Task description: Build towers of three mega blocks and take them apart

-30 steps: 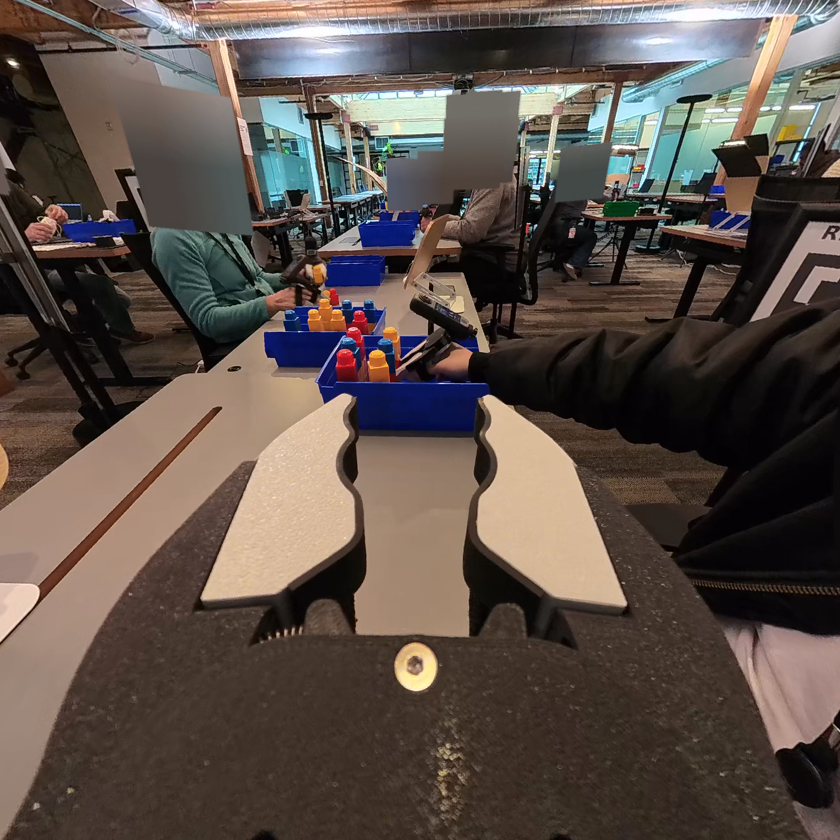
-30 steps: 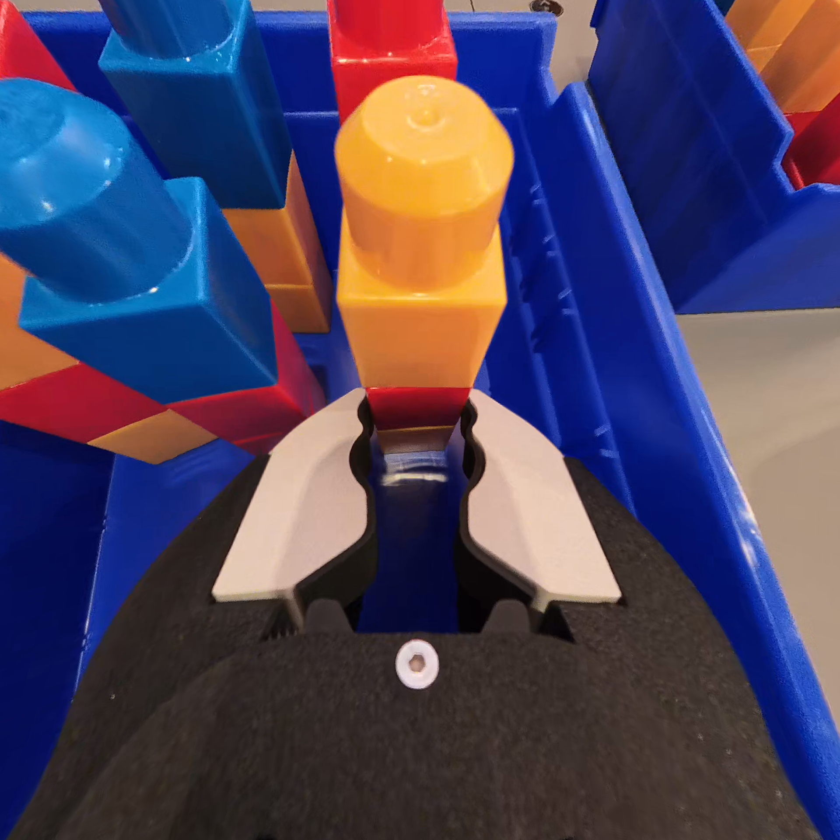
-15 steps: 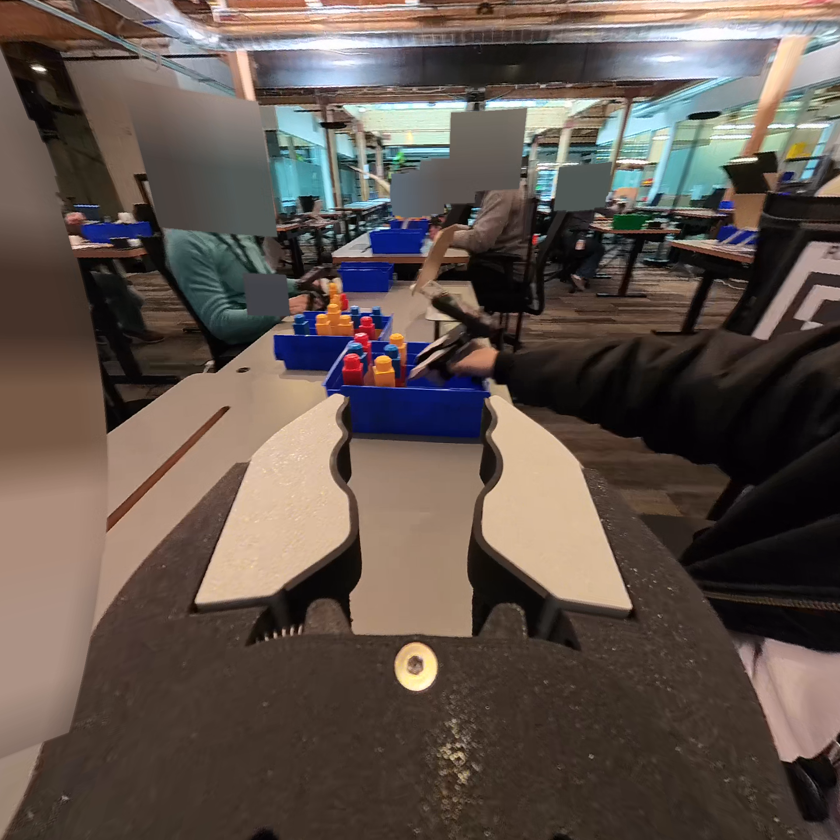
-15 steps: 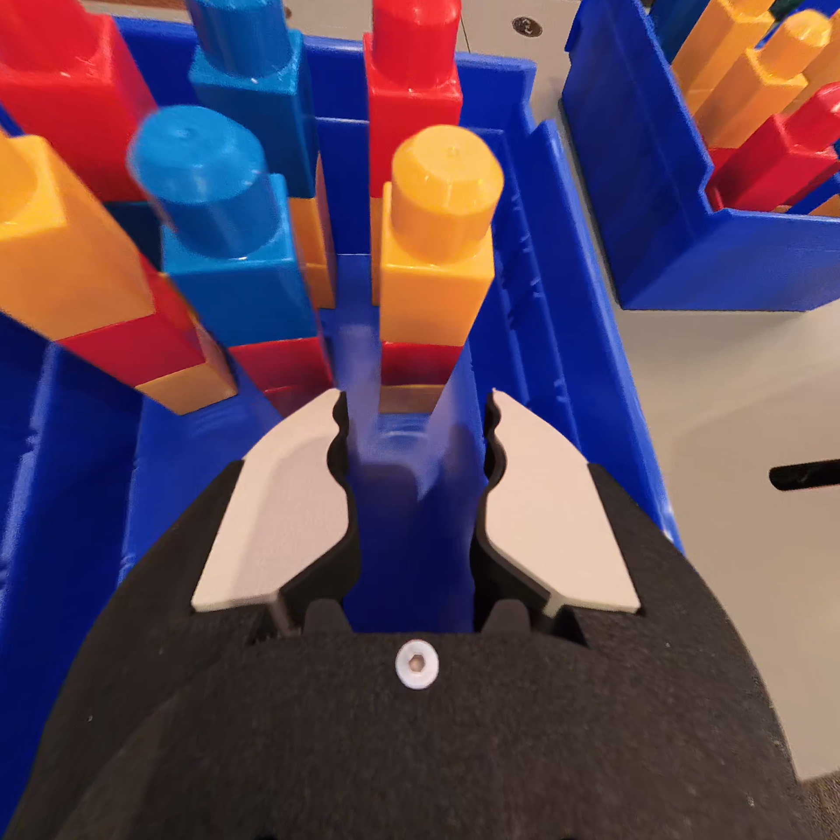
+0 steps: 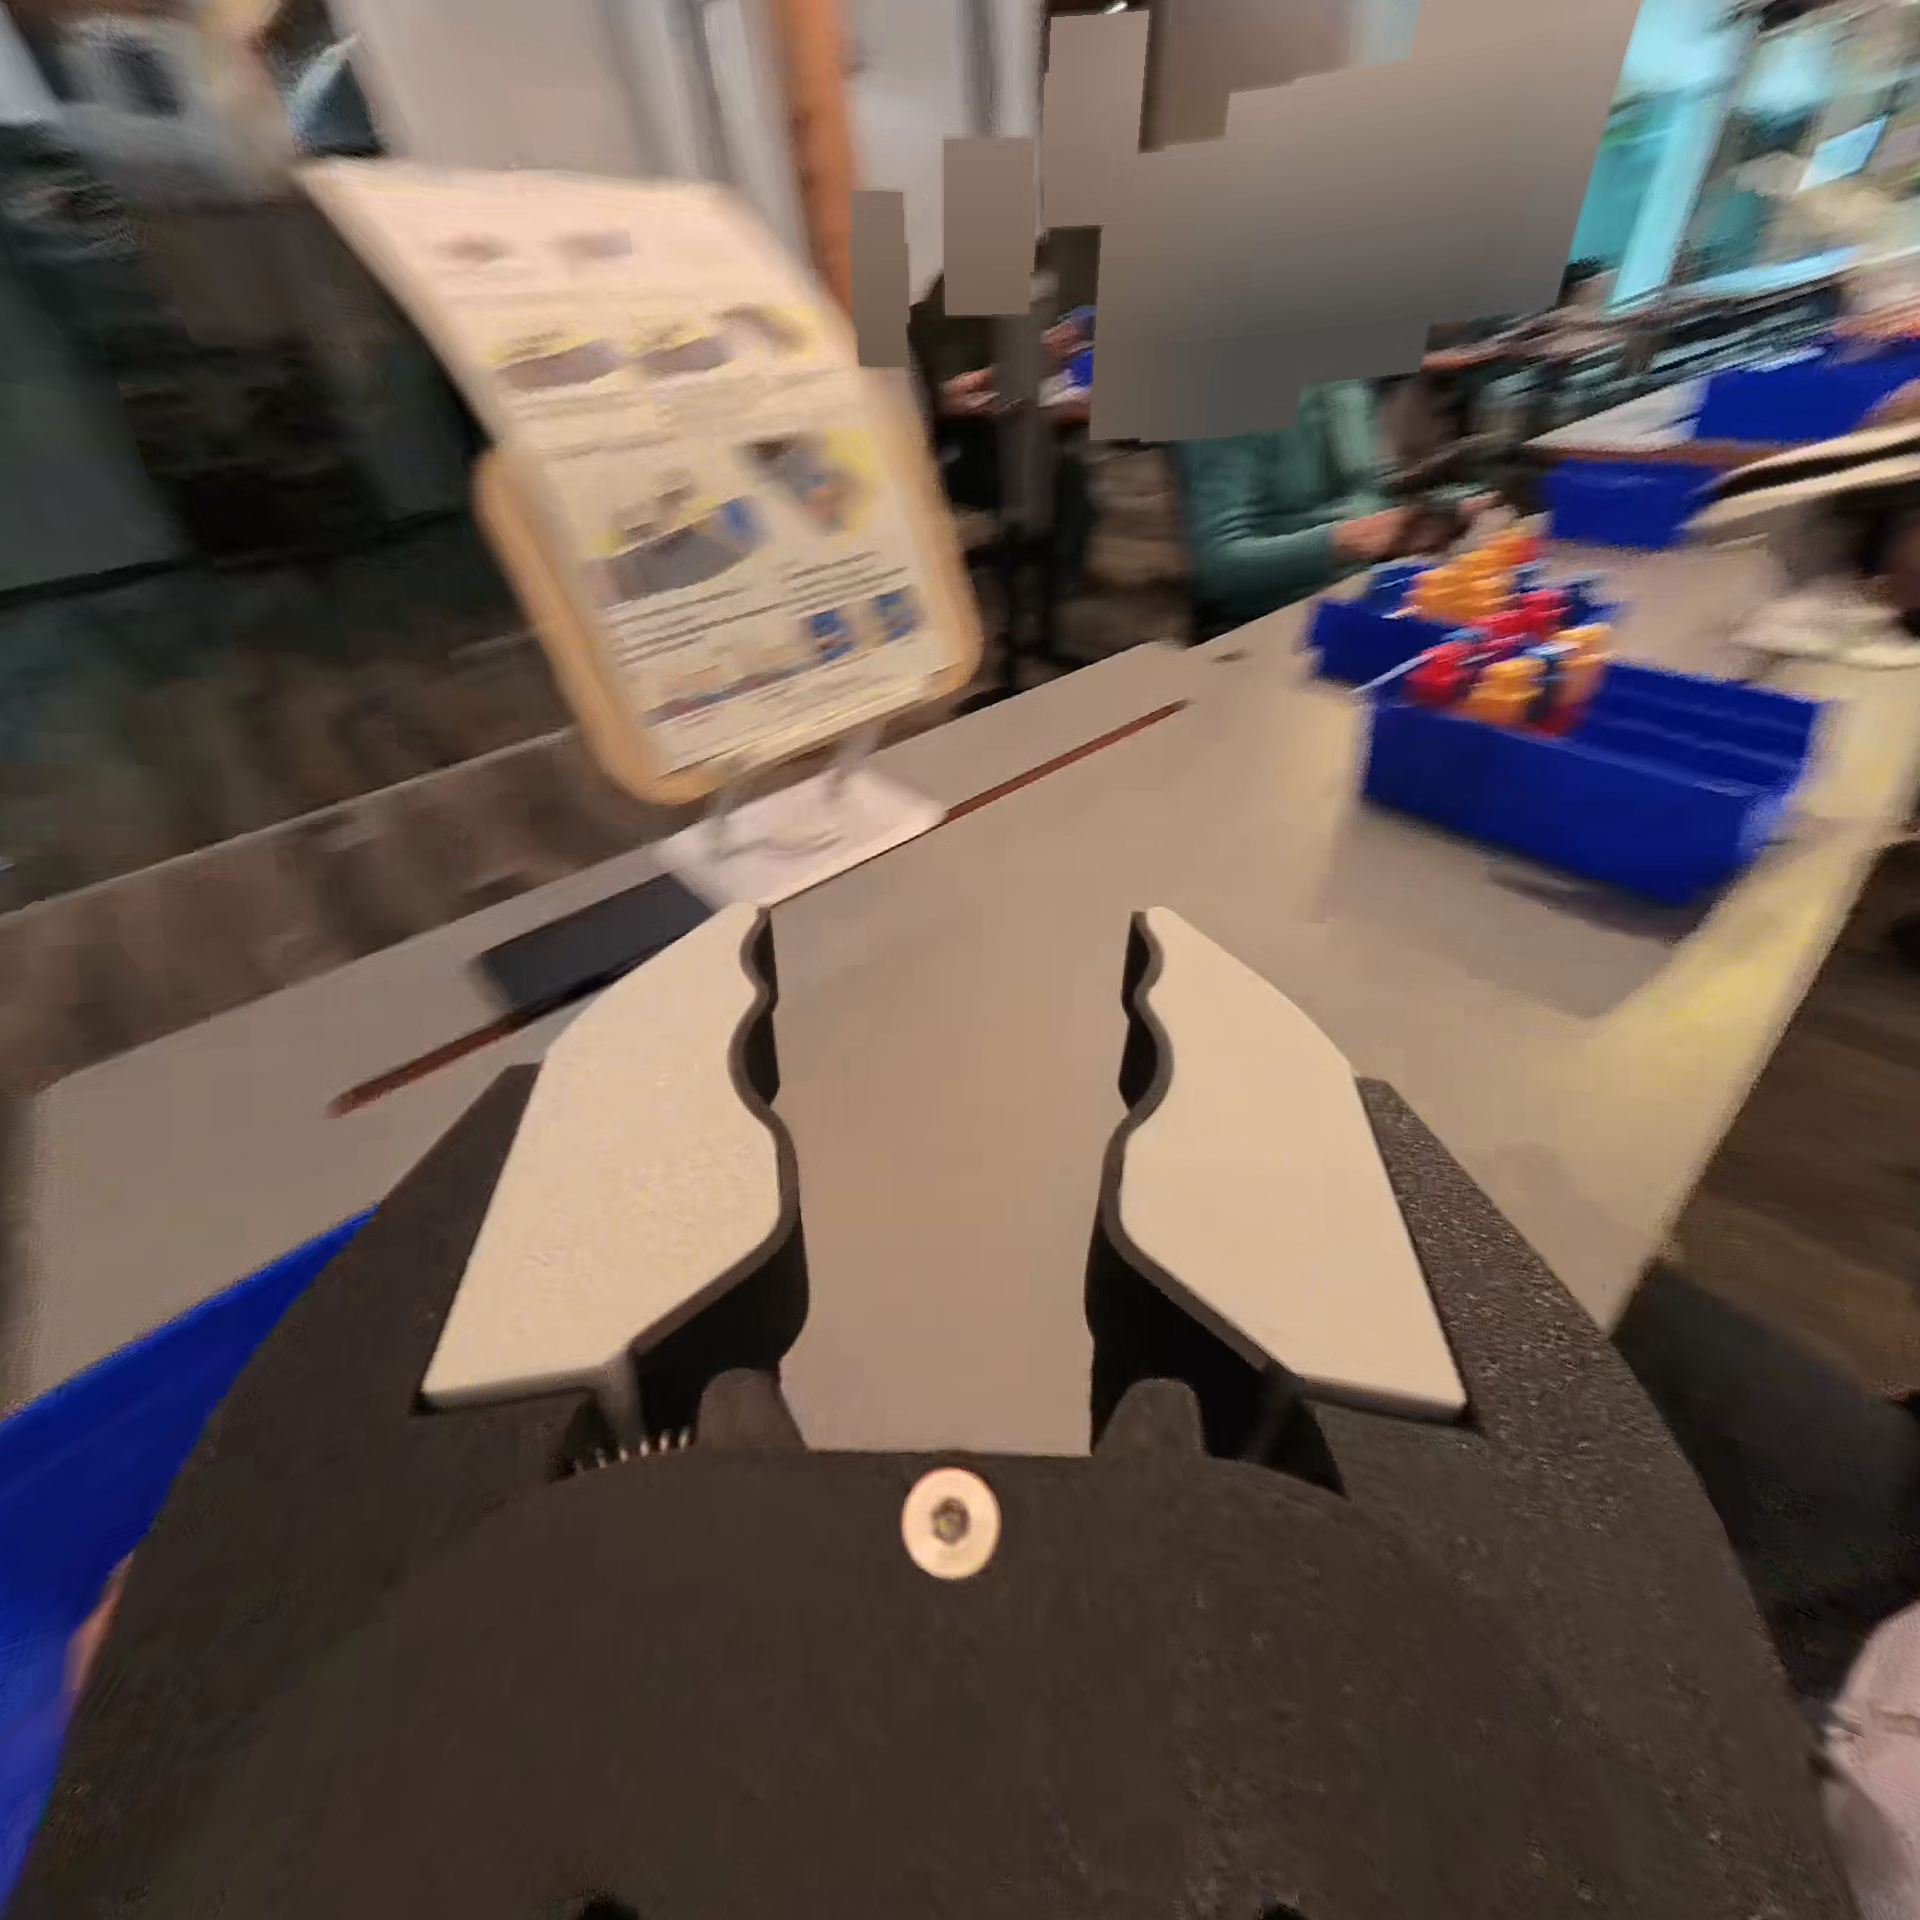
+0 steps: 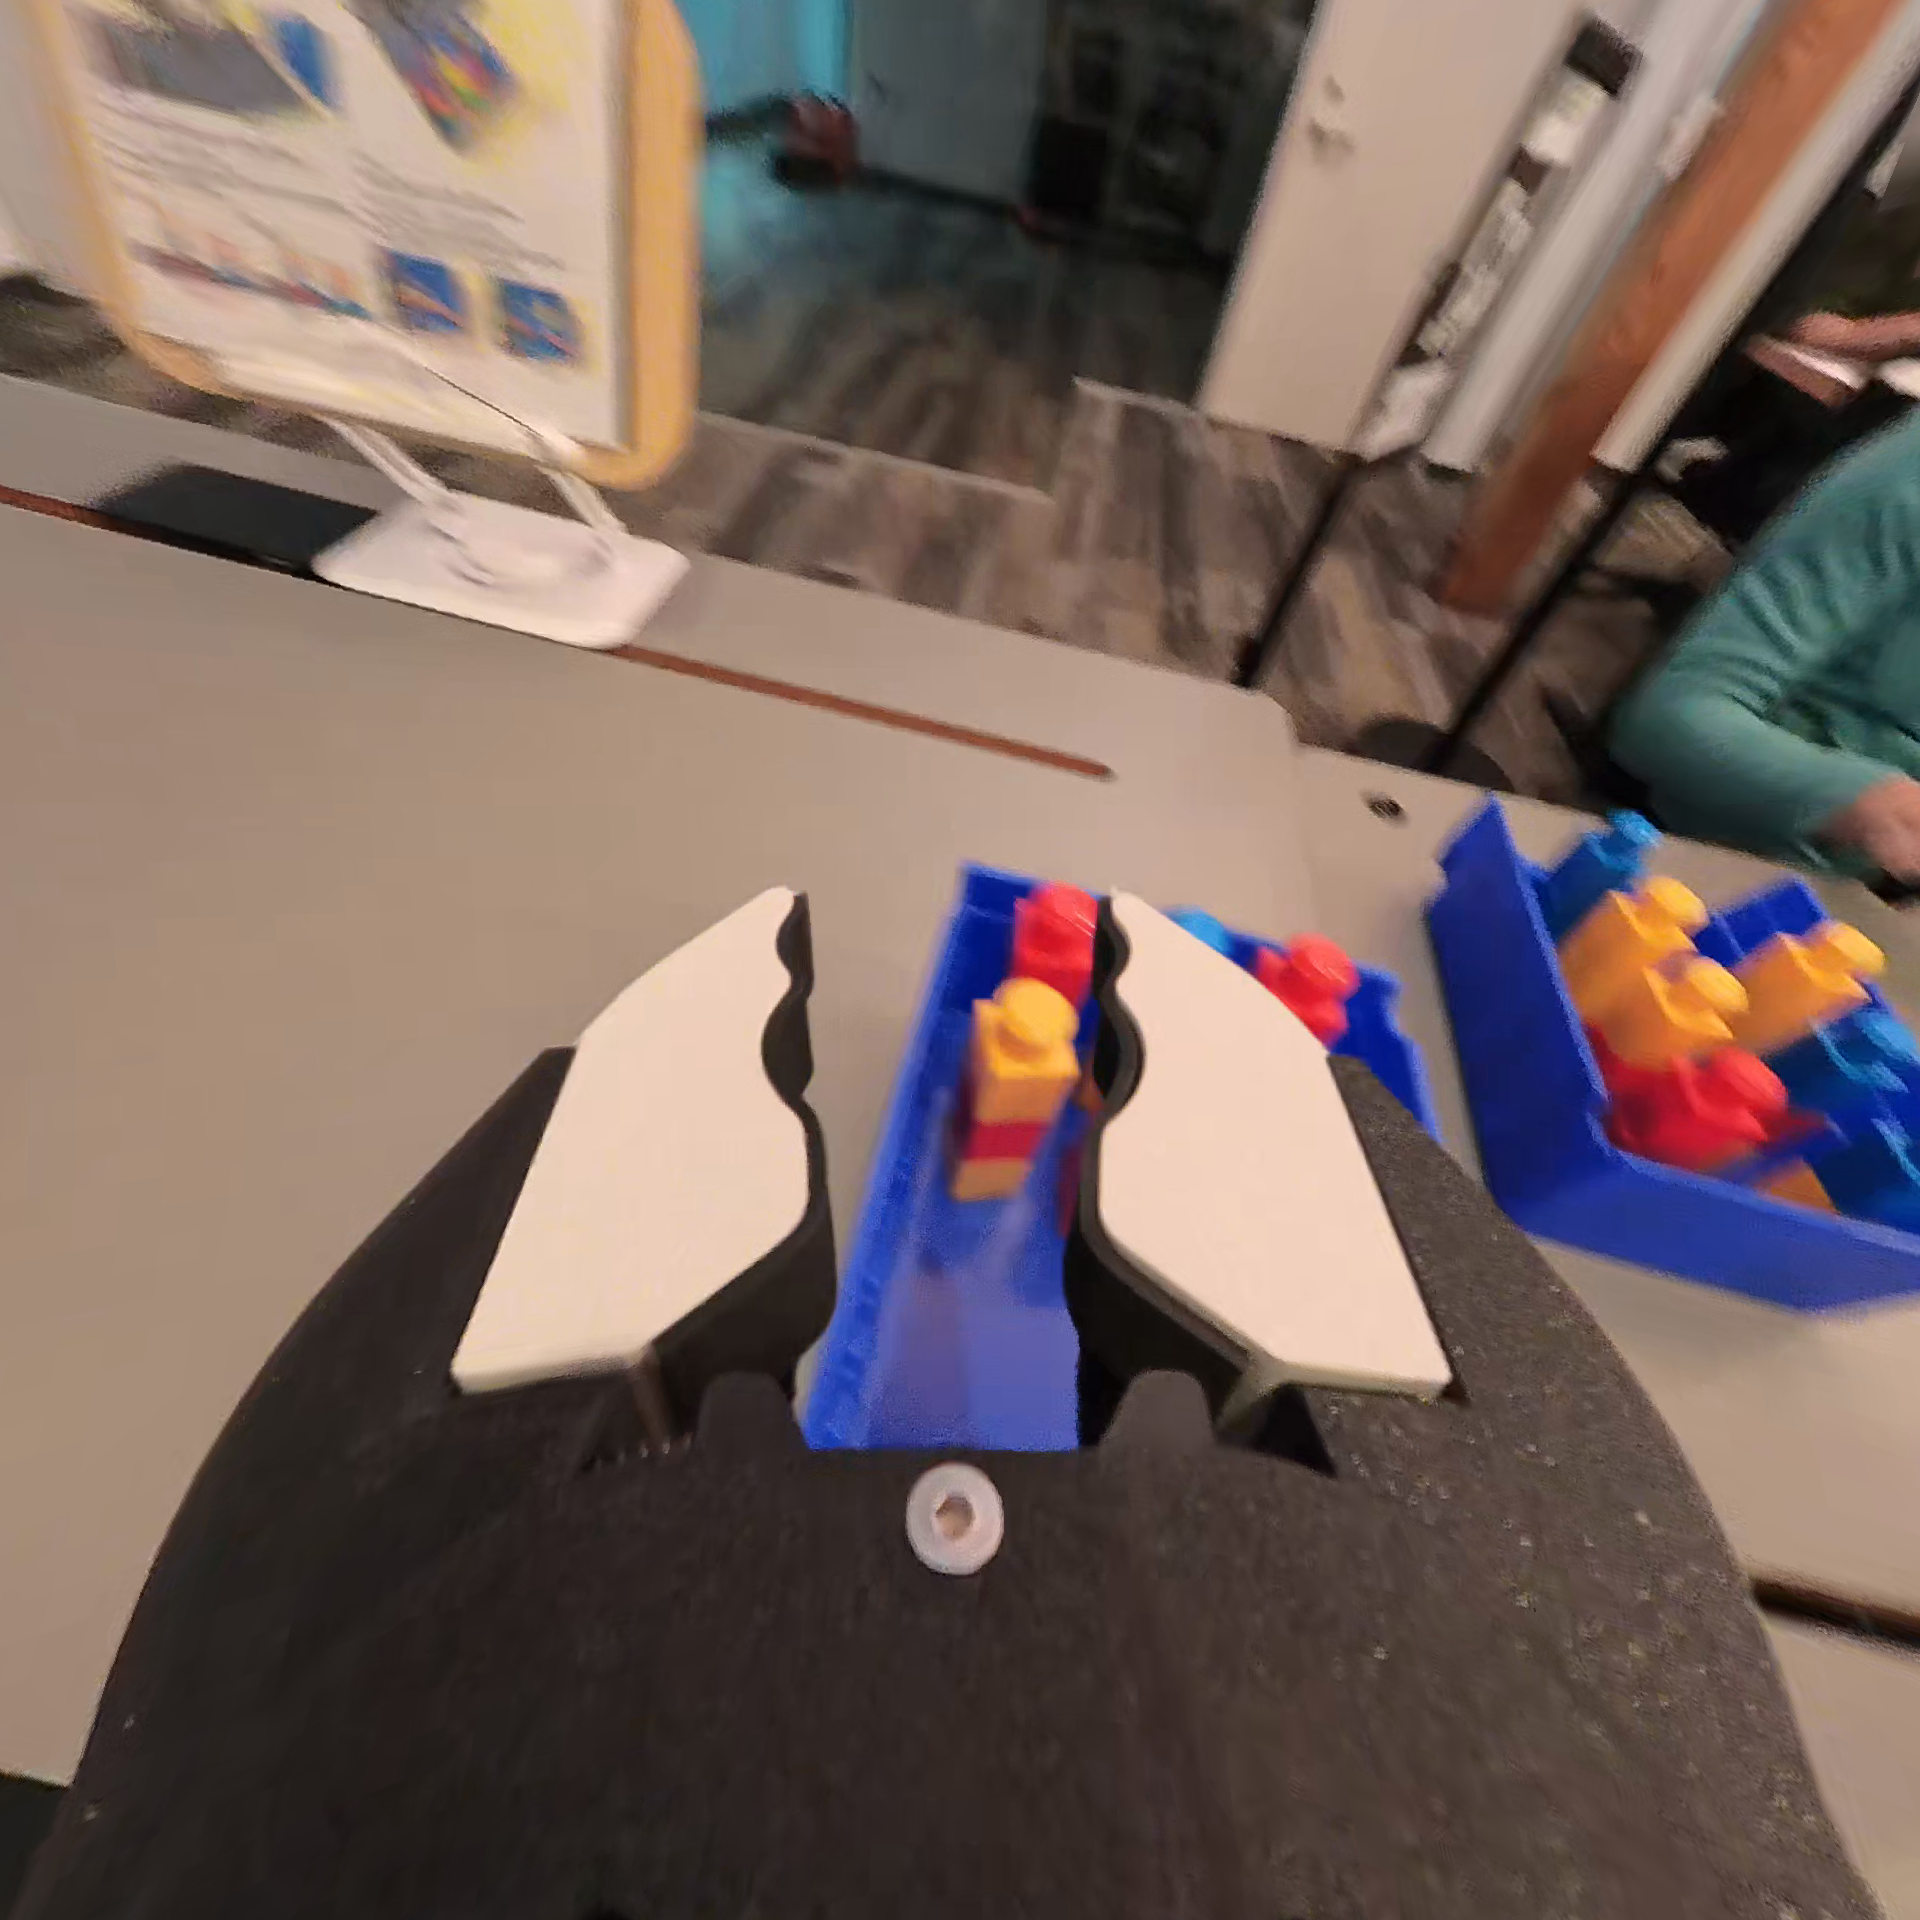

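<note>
Both grippers empty above the table, towers standing in the blue bin

The right gripper (image 6: 951, 940) has its jaws spread wide with nothing between them. It sits above the near blue bin (image 6: 894, 1226), where a three-block tower (image 6: 1013, 1091), orange over red over orange, stands upright at about 12 o'clock from the fingertips. A red-topped tower (image 6: 1055, 935) stands just behind it, and a second blue bin (image 6: 1621, 1226) of blocks lies at 3 o'clock.

The left gripper (image 5: 951, 935) is likewise released and empty, over bare grey table (image 5: 935, 1143). An instruction sheet on a stand (image 5: 717, 468) is at 11 o'clock.

Both views are motion-blurred. Judging by this, the step is picking a tower to dismantle. Let the view settle first, come down squarely on the top orange block alone, close across its flat sides, and brace the lower blocks with the left gripper so that neighbouring towers stay upright
</note>
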